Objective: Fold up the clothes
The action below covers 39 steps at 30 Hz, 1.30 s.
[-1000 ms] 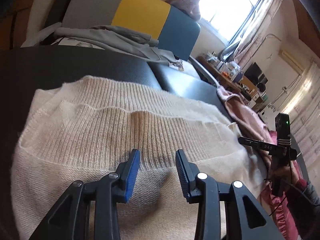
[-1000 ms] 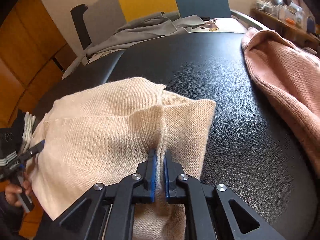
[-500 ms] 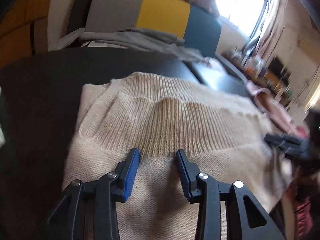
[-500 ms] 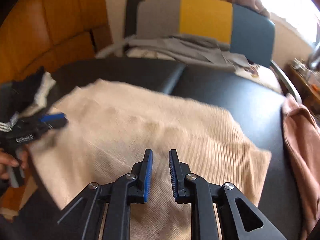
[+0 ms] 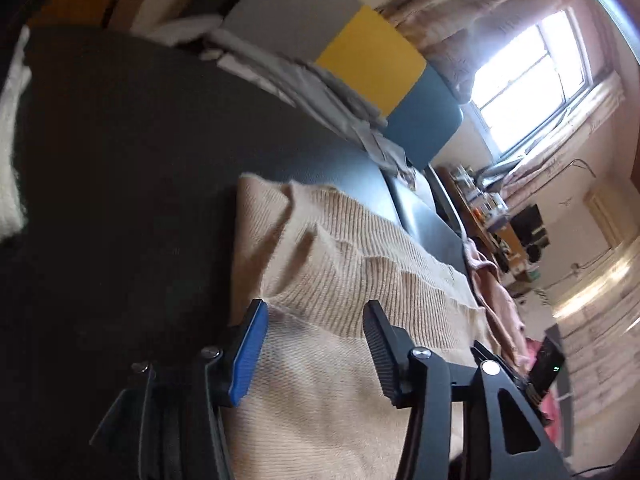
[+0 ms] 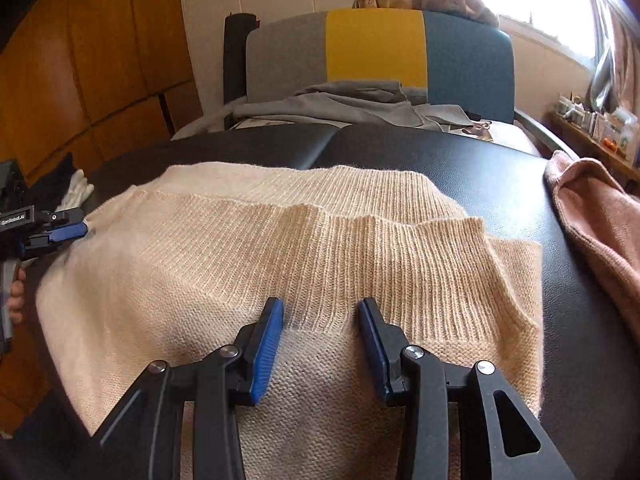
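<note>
Right wrist view shows both grippers (image 6: 318,338) (image 5: 314,354) spread apart, empty, above the cream sweater (image 6: 280,248); careless pinching could drag its fold undone.

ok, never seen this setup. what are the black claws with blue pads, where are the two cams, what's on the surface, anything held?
There is no robot here. A person holds one handheld gripper in each hand, and a fisheye camera on each looks forward along its jaws.

In the left wrist view you see the left gripper, open, over the near left part of a cream knit sweater. In the right wrist view you see the right gripper, also open, over the same sweater's ribbed band. Neither holds anything.

The sweater lies spread on a black padded surface. A pink knit garment lies to the right, apart from it. Behind stands a grey, yellow and blue chair with grey clothes on it.
</note>
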Motion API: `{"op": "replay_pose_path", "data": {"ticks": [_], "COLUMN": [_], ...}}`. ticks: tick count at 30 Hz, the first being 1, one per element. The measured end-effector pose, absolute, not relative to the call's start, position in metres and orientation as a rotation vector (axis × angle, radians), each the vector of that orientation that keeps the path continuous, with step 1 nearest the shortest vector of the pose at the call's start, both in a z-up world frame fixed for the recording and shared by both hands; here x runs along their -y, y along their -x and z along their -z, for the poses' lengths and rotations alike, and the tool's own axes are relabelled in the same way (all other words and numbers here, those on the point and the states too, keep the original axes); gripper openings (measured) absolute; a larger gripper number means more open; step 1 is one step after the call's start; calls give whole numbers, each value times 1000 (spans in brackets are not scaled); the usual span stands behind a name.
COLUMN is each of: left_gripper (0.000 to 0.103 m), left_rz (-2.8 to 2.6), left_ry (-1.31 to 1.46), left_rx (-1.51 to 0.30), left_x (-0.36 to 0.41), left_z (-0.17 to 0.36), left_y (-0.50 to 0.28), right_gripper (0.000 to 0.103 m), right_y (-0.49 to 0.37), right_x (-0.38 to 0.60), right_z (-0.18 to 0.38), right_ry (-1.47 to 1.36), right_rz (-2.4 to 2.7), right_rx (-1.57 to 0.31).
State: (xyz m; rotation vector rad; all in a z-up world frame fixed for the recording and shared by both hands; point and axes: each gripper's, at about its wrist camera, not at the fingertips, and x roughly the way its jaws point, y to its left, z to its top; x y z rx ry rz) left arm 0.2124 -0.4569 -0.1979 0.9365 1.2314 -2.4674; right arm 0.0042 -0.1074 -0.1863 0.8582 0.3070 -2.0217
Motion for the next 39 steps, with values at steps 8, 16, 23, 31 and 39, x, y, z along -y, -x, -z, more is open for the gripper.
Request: {"op": "replay_pose_path", "data": {"ticks": [8,16,23,31,39], "left_gripper": [78,87,34,17,14], "left_rz": [2446,2604,2563,2459,2469], "left_ry": [-1021,-1193,-1269,-1213,-1160], "left_rx": [-1285,-1403,-1579,-1552,-1390], "left_x": [499,506,508,509,522], "left_z": [206,218,232,235,177], "left_y": [-204,-159,-147,-148,-153], "right_gripper": [42,42,43,43,45], "right_y": [-7,-5,-3,-3,15], "right_x": [102,101,100,100,109], "right_z": [185,186,186,185,155], "right_ry": [-864,-859,-860,-866,-982], "right_rz": [2005,1996,1988,1983,1769], "right_rx": [-260,-234,-218,-220,-335]}}
